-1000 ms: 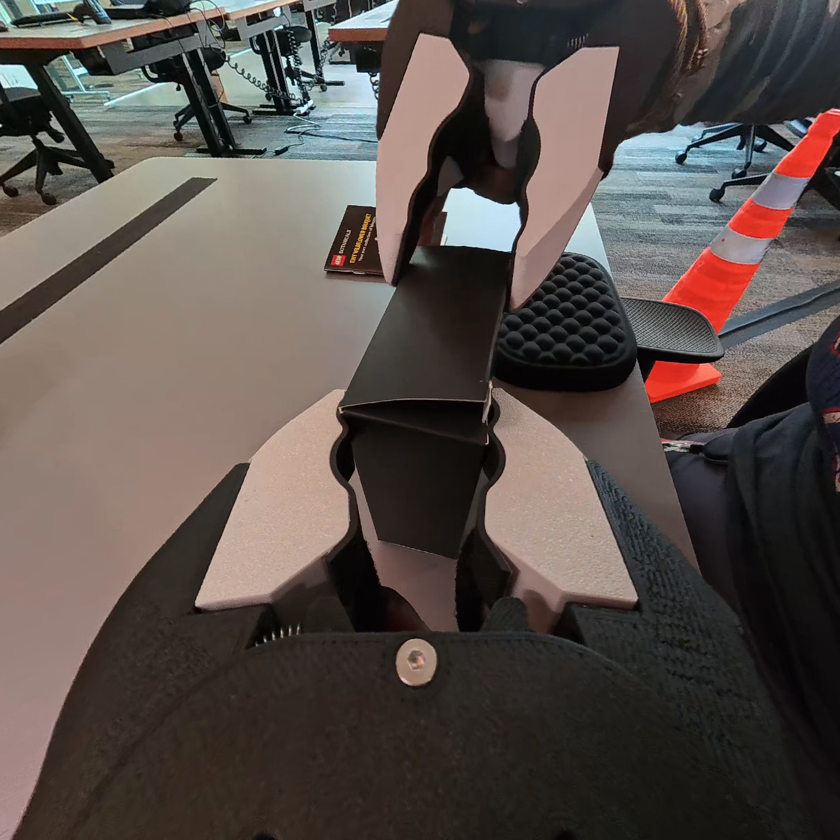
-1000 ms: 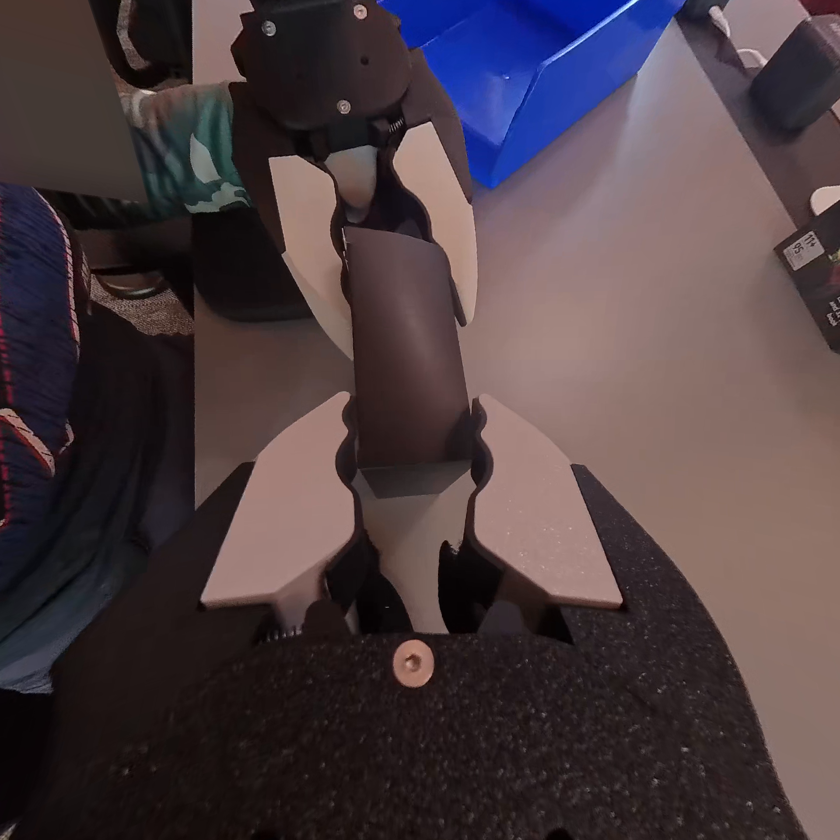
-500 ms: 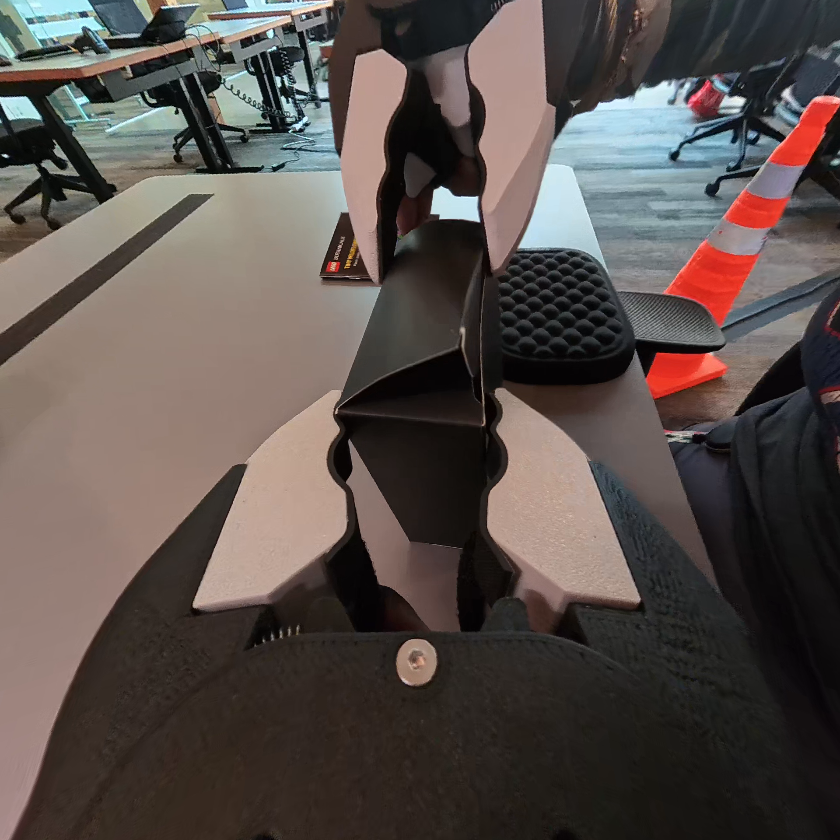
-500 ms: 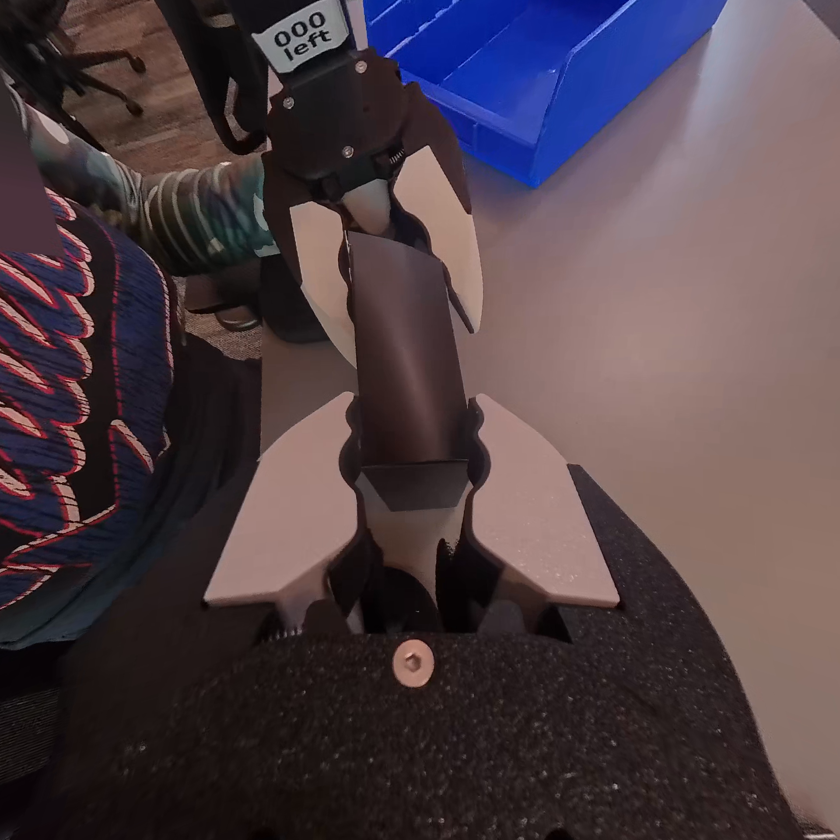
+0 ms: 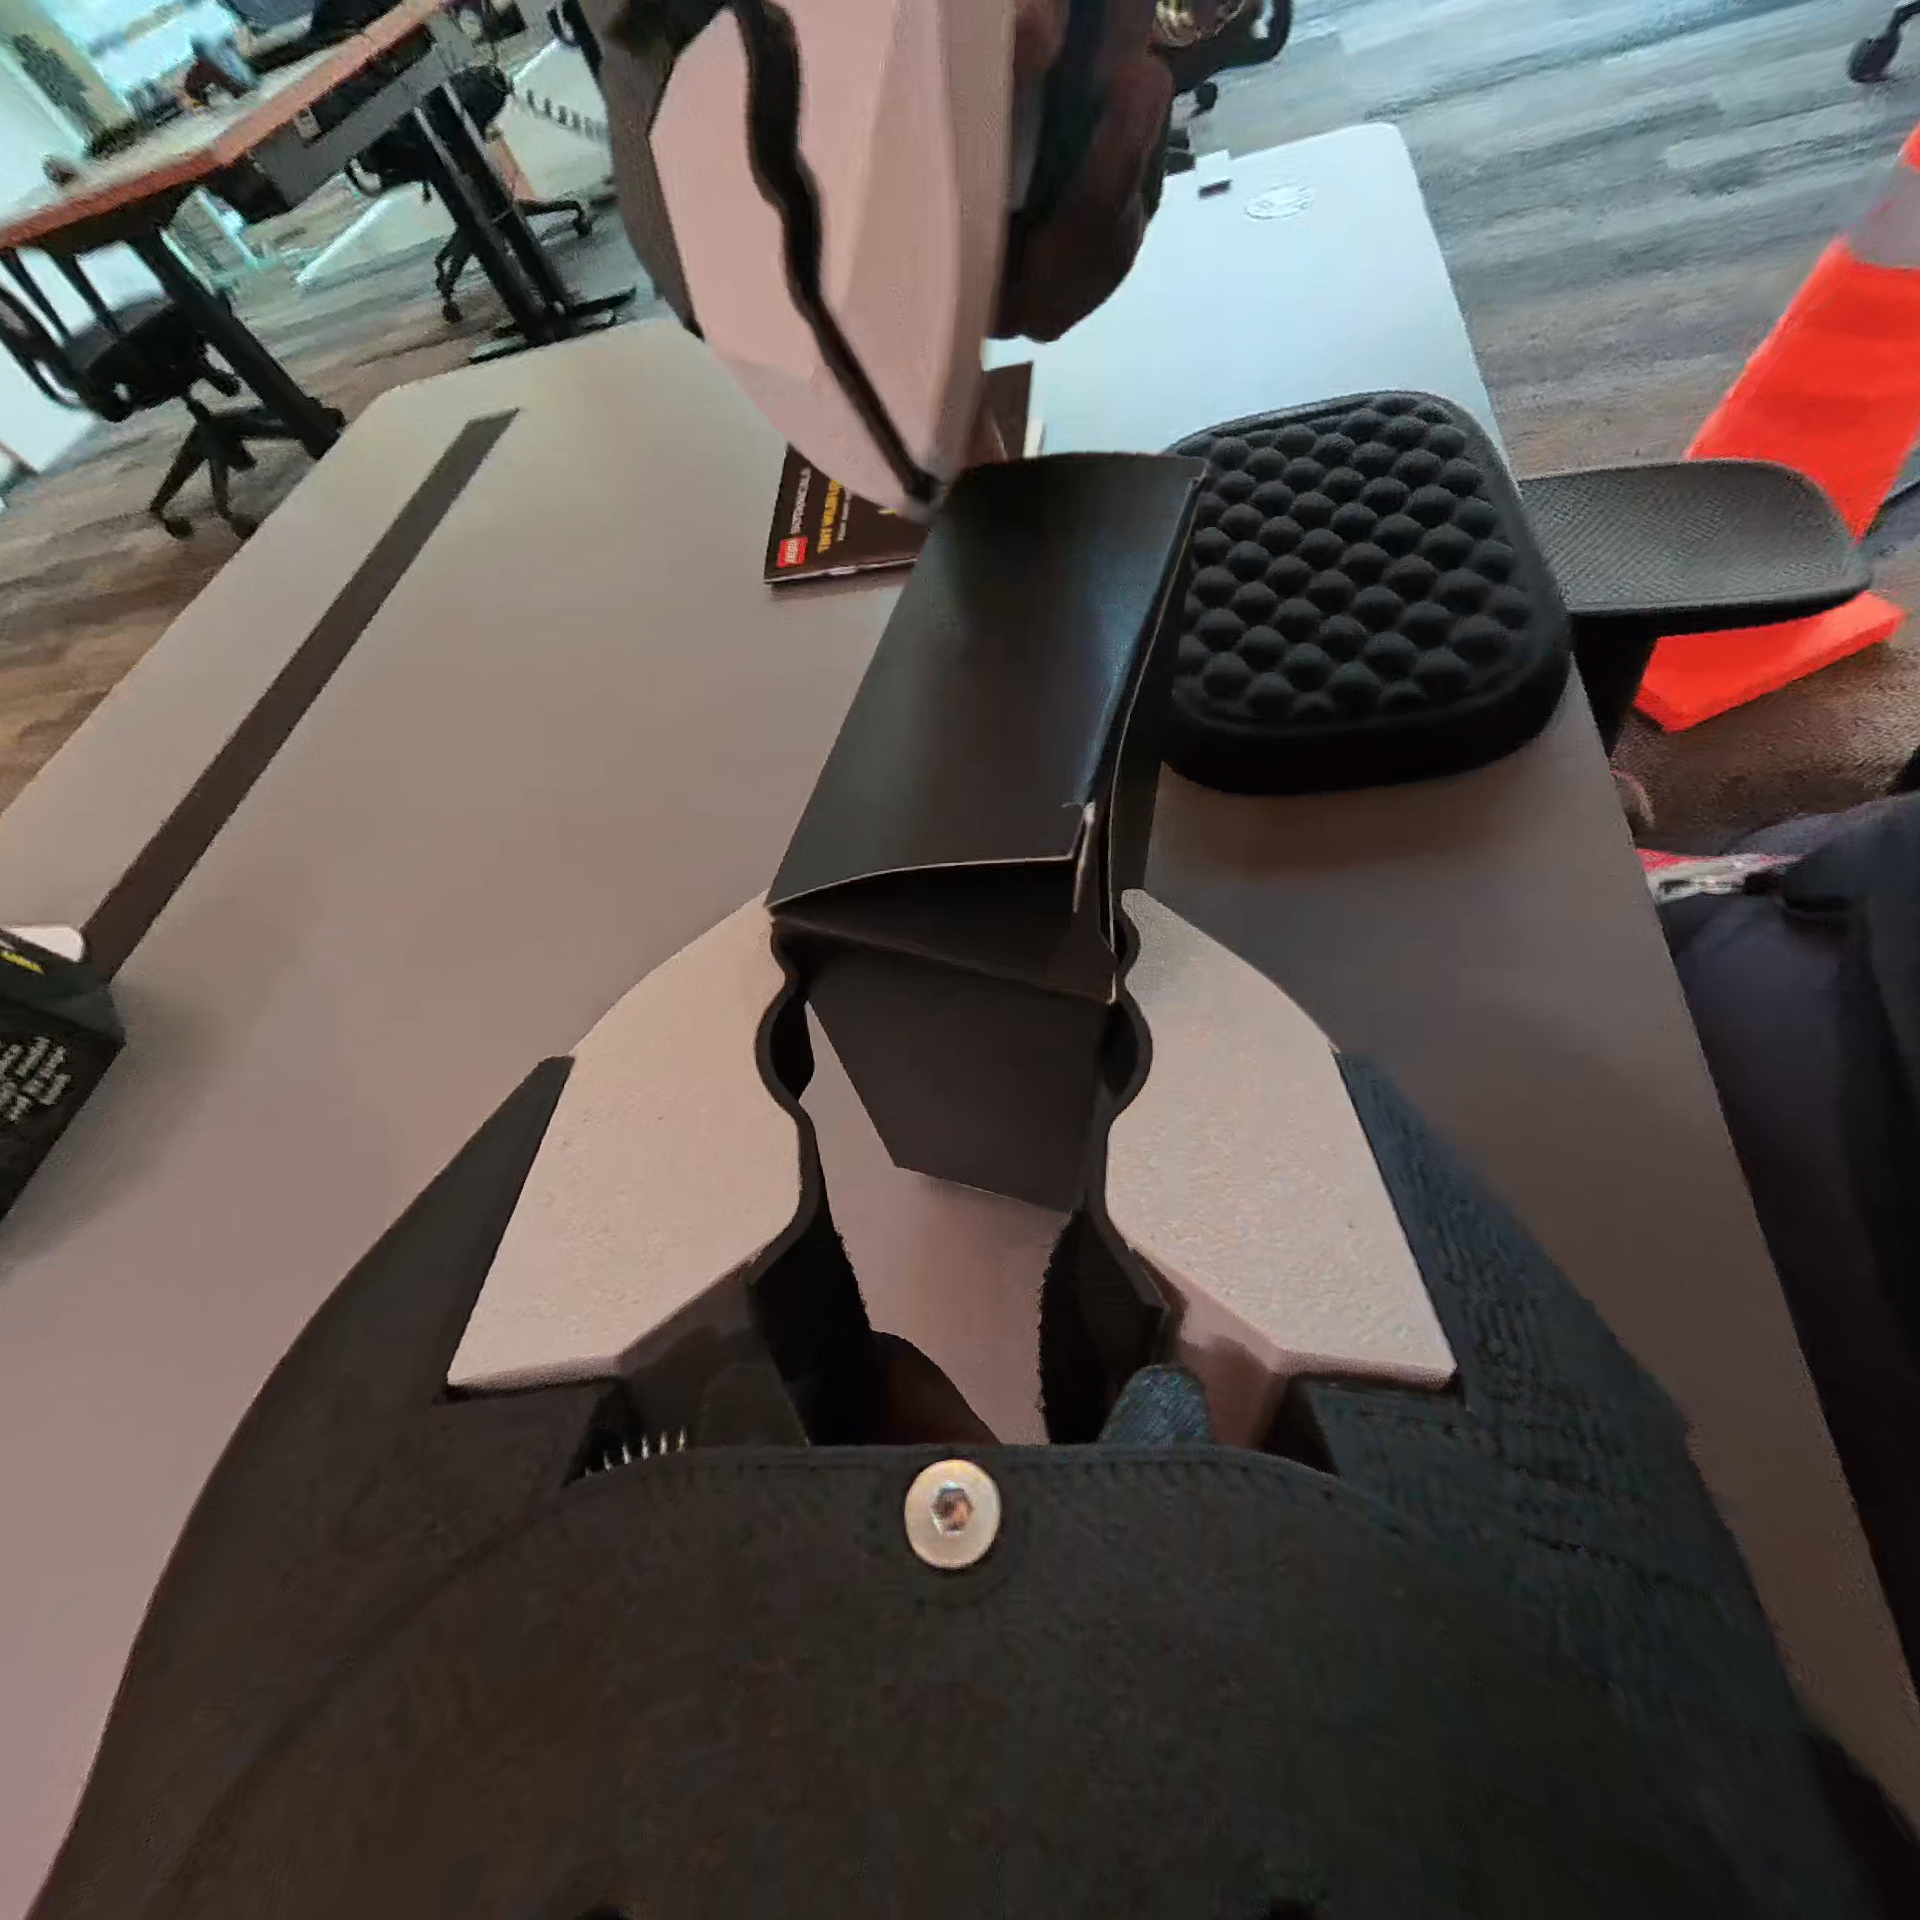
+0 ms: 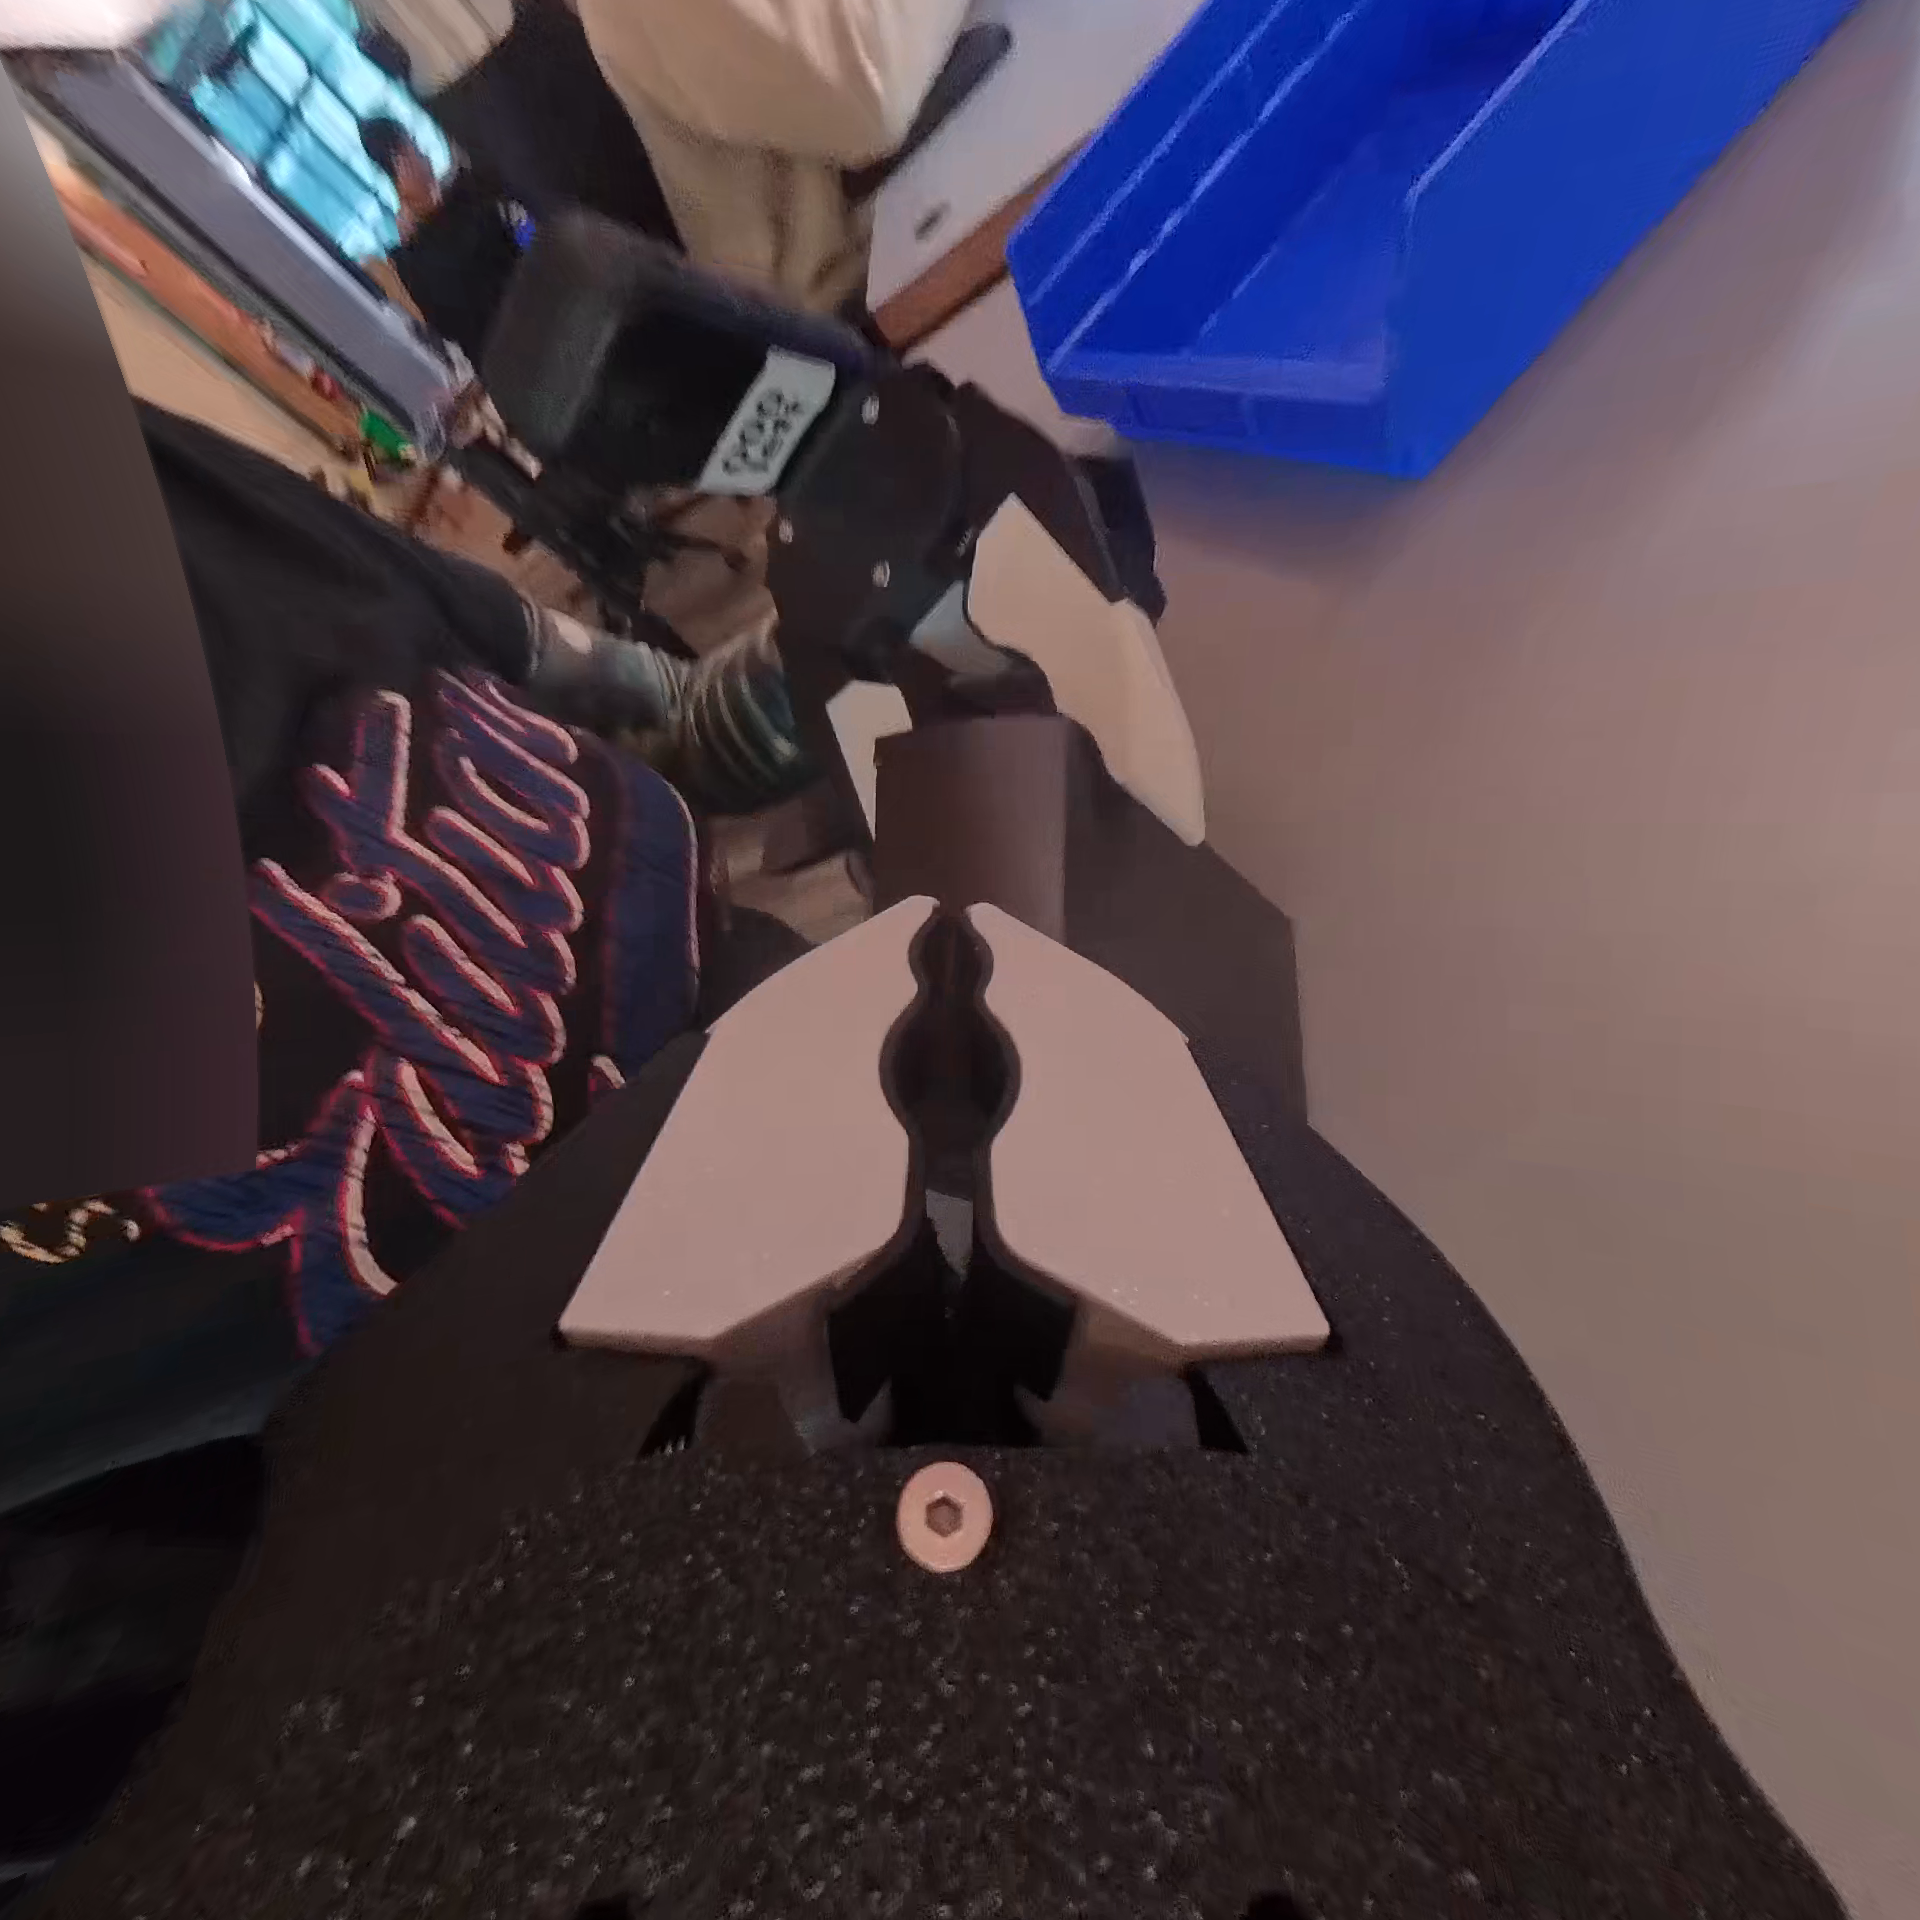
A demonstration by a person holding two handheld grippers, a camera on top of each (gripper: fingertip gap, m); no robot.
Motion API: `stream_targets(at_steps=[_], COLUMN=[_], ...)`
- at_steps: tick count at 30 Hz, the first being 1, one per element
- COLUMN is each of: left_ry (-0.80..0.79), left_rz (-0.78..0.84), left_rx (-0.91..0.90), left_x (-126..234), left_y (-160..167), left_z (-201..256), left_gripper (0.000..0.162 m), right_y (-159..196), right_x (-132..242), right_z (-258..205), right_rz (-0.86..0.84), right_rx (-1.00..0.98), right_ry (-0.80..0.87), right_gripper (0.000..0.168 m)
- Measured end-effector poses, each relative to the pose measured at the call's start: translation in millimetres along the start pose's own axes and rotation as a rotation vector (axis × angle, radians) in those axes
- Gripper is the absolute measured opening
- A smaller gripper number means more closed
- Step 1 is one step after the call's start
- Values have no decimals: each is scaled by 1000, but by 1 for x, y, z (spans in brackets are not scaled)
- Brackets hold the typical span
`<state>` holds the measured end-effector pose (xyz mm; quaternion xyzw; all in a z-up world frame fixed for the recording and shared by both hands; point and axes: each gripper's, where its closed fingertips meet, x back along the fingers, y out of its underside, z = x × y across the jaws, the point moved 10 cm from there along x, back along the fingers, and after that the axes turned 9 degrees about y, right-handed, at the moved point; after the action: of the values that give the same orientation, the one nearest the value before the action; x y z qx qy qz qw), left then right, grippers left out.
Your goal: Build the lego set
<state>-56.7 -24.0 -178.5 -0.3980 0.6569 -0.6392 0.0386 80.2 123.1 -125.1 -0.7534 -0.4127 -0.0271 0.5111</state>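
left tool point(image 5: 951, 971): my left tool is clenched on the near end of the long black cardboard box point(image 5: 997, 686), held above the grey surface point(image 5: 468, 727).
right tool point(image 6: 951, 909): fingers pressed together with nothing between them; its tips sit at the box's far end.
box flap: open, pointing back toward me.
black honeycomb pad point(image 5: 1361, 592): just right of the box.
dark booklet point(image 5: 831, 520): beyond the box.
blue plastic bin point(image 6: 1403, 229): well apart, at the far side of the surface.
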Motion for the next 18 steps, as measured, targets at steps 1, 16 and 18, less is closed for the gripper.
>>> stream_targets(at_steps=[1, 16, 18], left_ry=[0, -8, -11], left_rz=[-8, 44, 43], left_rx=[27, 154, 155], left_x=[-1, 0, 0], left_y=[-1, 7, 7], left_z=[-2, -8, -8], left_gripper=[54, 55, 55], right_y=[-1, 5, 2], right_x=[-2, -16, -17], right_z=[1, -35, -36], right_rz=[-52, -221, -266], right_rx=[43, 554, 575], right_ry=[38, 570, 575], right_gripper=[9, 45, 43])
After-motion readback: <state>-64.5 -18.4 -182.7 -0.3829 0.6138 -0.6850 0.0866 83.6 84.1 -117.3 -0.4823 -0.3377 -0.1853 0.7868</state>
